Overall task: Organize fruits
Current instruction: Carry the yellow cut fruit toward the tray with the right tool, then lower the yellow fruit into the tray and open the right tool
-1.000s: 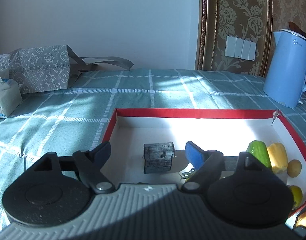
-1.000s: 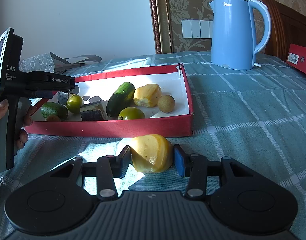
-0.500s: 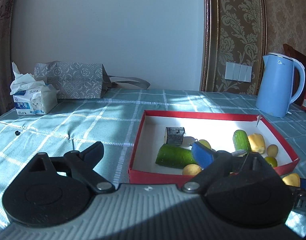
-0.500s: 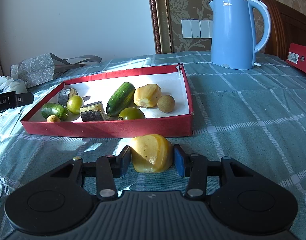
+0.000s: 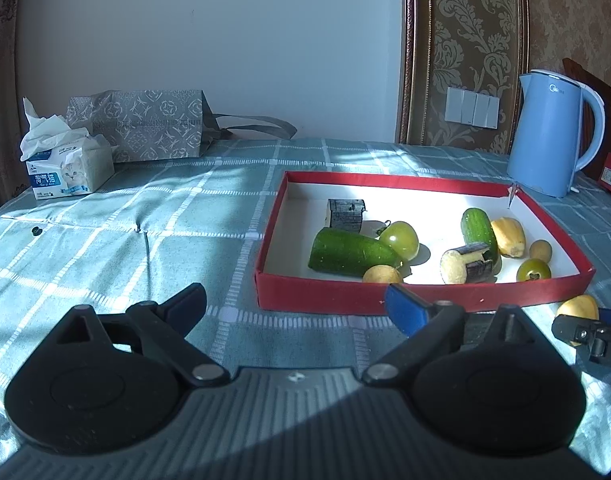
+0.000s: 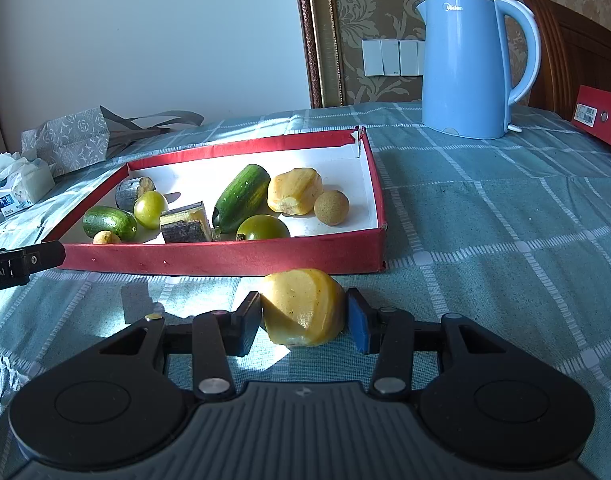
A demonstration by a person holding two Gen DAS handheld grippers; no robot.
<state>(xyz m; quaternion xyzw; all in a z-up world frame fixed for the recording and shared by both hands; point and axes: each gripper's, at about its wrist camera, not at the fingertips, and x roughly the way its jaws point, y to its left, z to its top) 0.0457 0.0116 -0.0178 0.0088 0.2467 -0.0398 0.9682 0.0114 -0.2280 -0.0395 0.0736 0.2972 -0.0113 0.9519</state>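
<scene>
A red box [image 6: 225, 258] with a white floor holds several fruits: two cucumbers [image 6: 241, 196], green tomatoes [image 6: 263, 228], dark sugarcane pieces [image 6: 185, 222], a yellow peeled fruit [image 6: 295, 192] and a brown longan [image 6: 331, 208]. My right gripper [image 6: 305, 316] is shut on a yellow peeled fruit [image 6: 303, 306] resting on the tablecloth just in front of the box. In the left wrist view this fruit [image 5: 577, 308] shows at the right, with the box [image 5: 385, 292] ahead. My left gripper [image 5: 297, 304] is open and empty, in front of the box's near left corner.
A blue kettle [image 6: 465, 64] stands behind the box on the right. A tissue pack [image 5: 65, 172] and a grey patterned bag [image 5: 145, 124] sit at the far left. A red box [image 6: 597, 116] lies at the far right. A checked teal cloth [image 6: 505, 240] covers the table.
My left gripper has pulled back out of the box toward me and to the left, open and empty. My right gripper stays still on the yellow fruit.
</scene>
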